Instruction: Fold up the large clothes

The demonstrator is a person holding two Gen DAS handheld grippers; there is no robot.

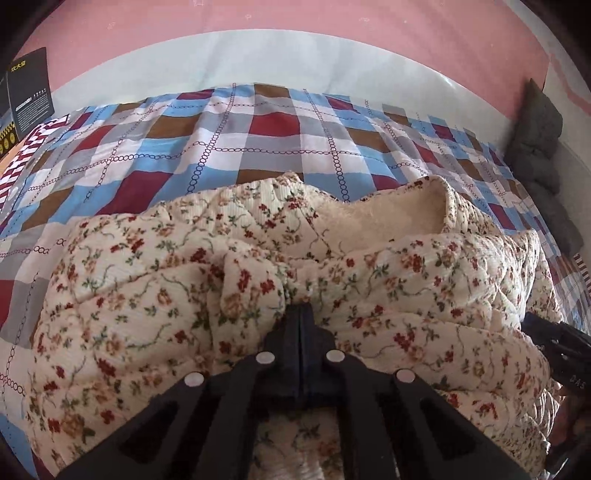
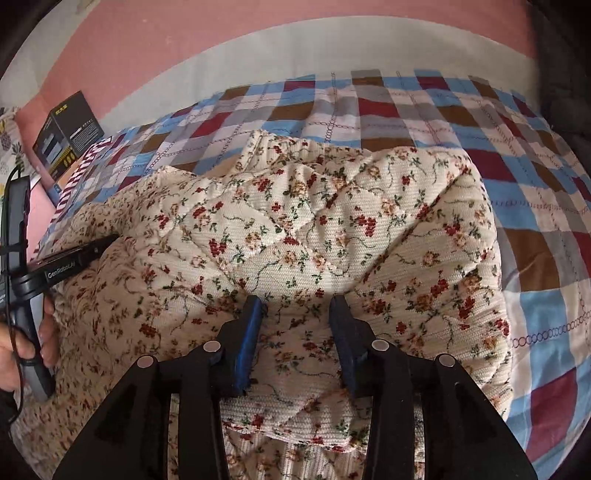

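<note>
A cream quilted jacket with a small red flower print (image 1: 147,295) lies bunched on the checked bedspread (image 1: 221,147), its pale fleece lining (image 1: 388,221) showing at the far side. My left gripper (image 1: 301,312) is shut, and a puckered fold of the jacket is pinched at its tips. In the right wrist view the jacket (image 2: 332,221) forms a thick folded mound. My right gripper (image 2: 297,302) stands open over it, its blue pads apart, with flat cloth lying between them. The left gripper (image 2: 99,243) shows at the left, held by a hand (image 2: 14,354).
The checked bedspread (image 2: 535,221) stretches beyond and to the right of the jacket. A black box (image 1: 29,92) (image 2: 66,129) stands at the far left corner. Grey cushions (image 1: 535,125) lie along the right edge. A pink wall (image 1: 295,18) is behind the bed.
</note>
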